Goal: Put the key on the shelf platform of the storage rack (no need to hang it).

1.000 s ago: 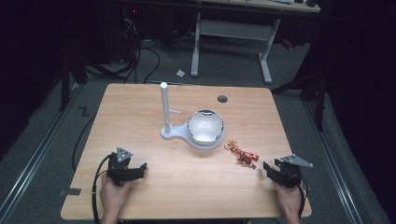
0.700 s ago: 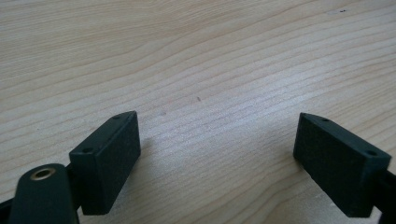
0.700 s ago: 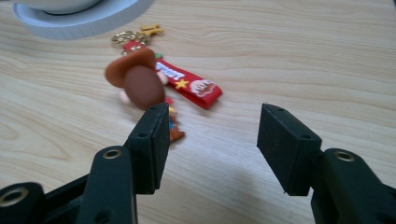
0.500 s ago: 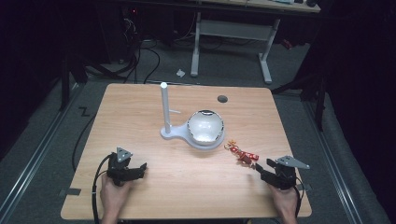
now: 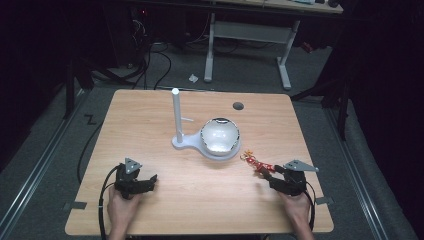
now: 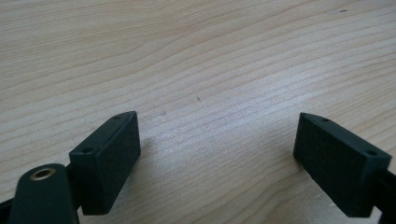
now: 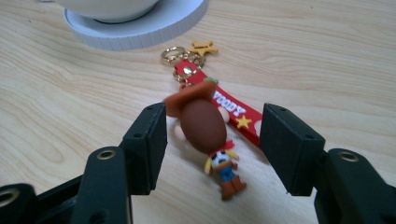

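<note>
On the table (image 5: 165, 210), right gripper (image 7: 212, 135) wide open around the toy keychain (image 7: 205, 123), not yet squeezed or lifted; left gripper (image 6: 219, 149) open, holding nothing.

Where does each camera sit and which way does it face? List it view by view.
High view: above the person's side, looking forward and down on the table; both forearms, left gripper and right gripper show.
Left gripper view: on the left gripper, looking along its open jaws at bare wood.
Right gripper view: on the right gripper, facing the keychain between its open jaws, the stand beyond.
Shared: high and right gripper views both show keychain and stand.
</note>
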Demonstrator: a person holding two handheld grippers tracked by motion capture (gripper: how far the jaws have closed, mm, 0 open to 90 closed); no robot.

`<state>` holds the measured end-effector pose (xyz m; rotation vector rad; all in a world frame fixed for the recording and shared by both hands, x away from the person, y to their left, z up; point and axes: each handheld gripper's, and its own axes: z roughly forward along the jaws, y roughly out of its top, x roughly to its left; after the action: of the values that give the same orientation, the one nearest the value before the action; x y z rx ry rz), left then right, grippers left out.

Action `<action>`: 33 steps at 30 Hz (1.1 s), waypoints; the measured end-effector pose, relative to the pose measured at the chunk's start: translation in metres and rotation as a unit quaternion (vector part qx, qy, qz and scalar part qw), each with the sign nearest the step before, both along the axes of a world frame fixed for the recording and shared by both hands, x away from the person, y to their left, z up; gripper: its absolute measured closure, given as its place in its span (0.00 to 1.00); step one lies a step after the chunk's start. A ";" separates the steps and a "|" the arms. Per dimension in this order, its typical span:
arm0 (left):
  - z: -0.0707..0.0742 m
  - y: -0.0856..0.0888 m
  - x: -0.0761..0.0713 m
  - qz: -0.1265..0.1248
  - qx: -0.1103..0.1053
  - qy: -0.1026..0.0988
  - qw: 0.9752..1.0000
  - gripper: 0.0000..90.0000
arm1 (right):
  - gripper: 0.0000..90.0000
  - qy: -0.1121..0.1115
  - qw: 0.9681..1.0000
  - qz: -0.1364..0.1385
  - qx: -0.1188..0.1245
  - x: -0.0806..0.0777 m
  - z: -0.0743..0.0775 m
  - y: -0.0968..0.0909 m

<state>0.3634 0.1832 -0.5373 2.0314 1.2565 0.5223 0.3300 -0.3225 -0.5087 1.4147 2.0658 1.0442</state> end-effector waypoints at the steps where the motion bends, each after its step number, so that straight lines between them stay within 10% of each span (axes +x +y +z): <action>1: 0.000 0.000 0.000 0.000 0.000 0.000 1.000 0.17 | 0.47 0.000 1.000 0.002 -0.001 0.002 0.000 0.000; 33: 0.000 0.000 0.000 0.000 0.000 0.000 1.000 0.17 | 0.56 0.026 0.999 0.009 -0.046 0.041 -0.016 0.023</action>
<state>0.3634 0.1832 -0.5373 2.0313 1.2566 0.5220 0.3708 -0.2995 -0.5245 1.3921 2.1392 0.9158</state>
